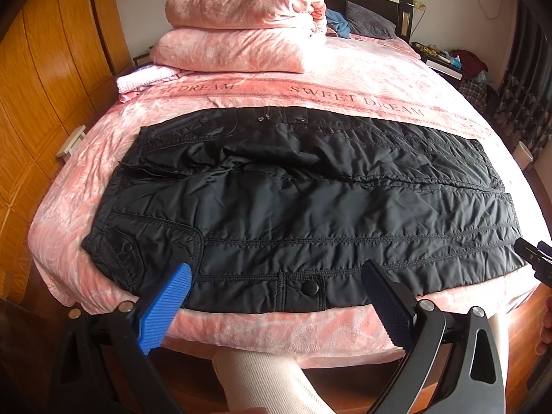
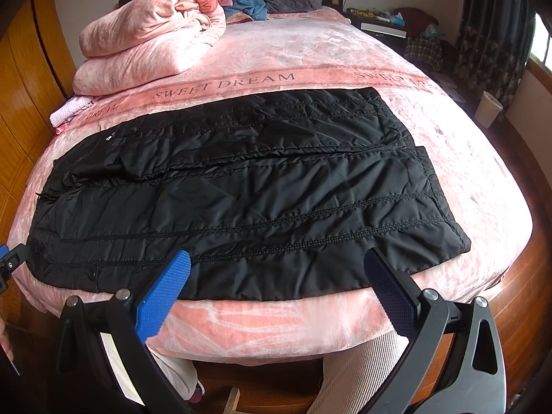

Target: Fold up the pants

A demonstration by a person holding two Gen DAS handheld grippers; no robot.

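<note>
Black pants point(image 1: 310, 207) lie flat across the pink bed point(image 1: 379, 79), mid-frame in both views, waist at frame left, cuffs at right, legs side by side. No fold made yet, so the task looks barely started. Left gripper point(image 1: 276, 276) and right gripper point(image 2: 277, 262) sit lower-center, jaws wide apart, holding nothing, near the pants' near edge.

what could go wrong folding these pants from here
1. The black pants look slick and puffy, so a shallow pinch by the open left tongs or right tongs may slip out mid-fold.
2. The near hem lies close to the bed edge, so a tug toward the person could drag the pants off.
3. The bunched crotch fold could get trapped inside and leave a lumpy fold.
</note>
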